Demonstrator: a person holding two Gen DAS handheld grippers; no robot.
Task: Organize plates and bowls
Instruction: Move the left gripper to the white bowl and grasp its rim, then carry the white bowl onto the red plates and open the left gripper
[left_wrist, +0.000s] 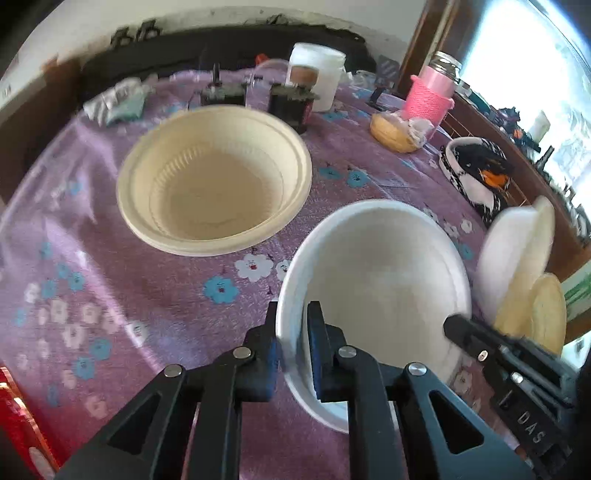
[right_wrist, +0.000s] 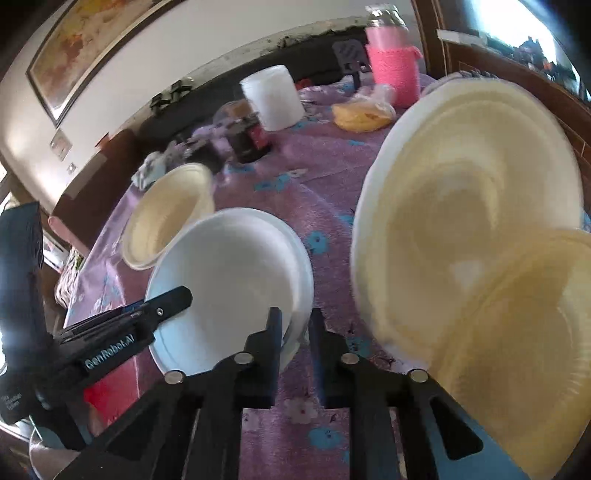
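White bowl (left_wrist: 384, 266) pinched at two points of its rim: light ware, easy to flex

A purple flowered tablecloth (left_wrist: 166, 295) covers the table and carries everything. The biggest pieces are the cream plates (right_wrist: 465, 221), which stand on edge at the right side with a white one behind them. What props them up I cannot tell. Next in size is the cream bowl (left_wrist: 214, 181), upright toward the left and well apart from the plates. Its doubled rim suggests more than one bowl nested together. The white bowl sits between the two groups, nearest the cameras, and looks tipped, though the fisheye makes that uncertain.

All of this looks like thin moulded disposable ware. I judge it very light, a little springy in the wall and smooth enough to slip. It should dent or fold before it breaks, so a hard squeeze could crease the lip. The rolled rim is the stiffest part and the natural place to take hold, with one finger inside and one outside.

That is how both tools sit now. The left gripper (left_wrist: 293, 314) has its jaws drawn in on the near-left rim, the wall sandwiched between them. The right gripper (right_wrist: 295, 321) is likewise closed over the rim on the opposite side. With two holds on so light a bowl, pulling unevenly could twist it.
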